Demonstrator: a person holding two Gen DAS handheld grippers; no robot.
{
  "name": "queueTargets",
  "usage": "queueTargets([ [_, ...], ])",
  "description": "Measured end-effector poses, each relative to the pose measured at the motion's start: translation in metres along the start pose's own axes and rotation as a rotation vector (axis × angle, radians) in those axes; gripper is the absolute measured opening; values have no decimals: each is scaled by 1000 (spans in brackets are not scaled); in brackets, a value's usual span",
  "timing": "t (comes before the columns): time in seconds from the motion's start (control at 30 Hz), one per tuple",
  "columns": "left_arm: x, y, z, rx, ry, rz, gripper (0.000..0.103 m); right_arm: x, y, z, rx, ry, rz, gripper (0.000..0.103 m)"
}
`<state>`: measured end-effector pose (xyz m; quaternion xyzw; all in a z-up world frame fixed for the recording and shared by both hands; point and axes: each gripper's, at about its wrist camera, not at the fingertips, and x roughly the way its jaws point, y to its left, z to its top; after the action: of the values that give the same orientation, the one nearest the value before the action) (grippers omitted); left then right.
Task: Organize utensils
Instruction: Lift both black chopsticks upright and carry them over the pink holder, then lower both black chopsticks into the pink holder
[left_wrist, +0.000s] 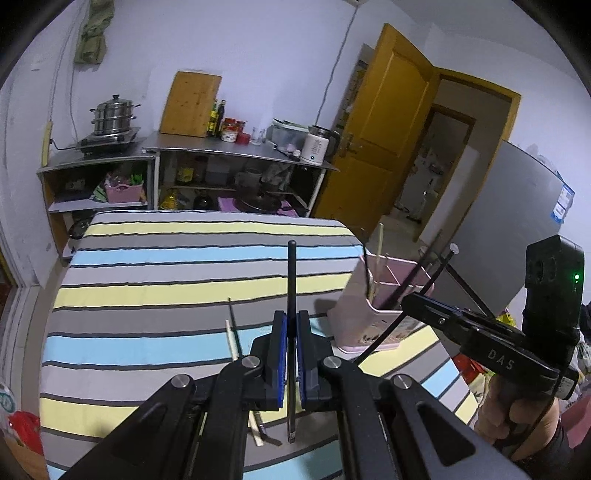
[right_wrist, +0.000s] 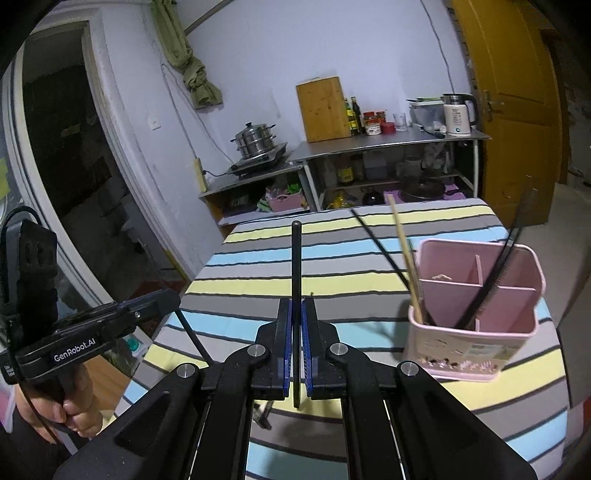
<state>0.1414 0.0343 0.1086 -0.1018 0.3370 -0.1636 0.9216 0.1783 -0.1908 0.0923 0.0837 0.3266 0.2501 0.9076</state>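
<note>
My left gripper is shut on a black chopstick held upright above the striped tablecloth. My right gripper is shut on another black chopstick, also upright. The right gripper shows in the left wrist view, close to the holder's near side. The pink utensil holder stands at the table's right, with dividers, a wooden chopstick and black chopsticks in it; it also shows in the left wrist view. A wooden chopstick and a dark one lie loose on the cloth.
Behind the table stand metal shelves with a steamer pot, a wooden board, bottles and a kettle. A yellow door is open at the right. The left gripper shows at the left of the right wrist view.
</note>
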Motion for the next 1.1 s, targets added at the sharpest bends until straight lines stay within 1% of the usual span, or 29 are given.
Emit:
queueTargets([
  [0.17,12,-21,-6,14,33,-35,4,-16,-17,-7,28,-9,-30,5],
  [0.37,30,-50,3,42,50,-89,4,-35,-41,-6,69,-33,-73,5],
  [0.53,35,-73,28,64,21,-132,4,-61,-62,9,92,-96,-114,5],
  [0.77,34,-110,77,108,-64,-174,4,-92,-77,40,88,-197,-159,5],
  [0.97,52,-130,110,130,-97,-189,4,-99,-85,63,78,-264,-193,5],
  [1.1,74,-134,121,136,-106,-174,4,-88,-92,71,83,-275,-214,5],
])
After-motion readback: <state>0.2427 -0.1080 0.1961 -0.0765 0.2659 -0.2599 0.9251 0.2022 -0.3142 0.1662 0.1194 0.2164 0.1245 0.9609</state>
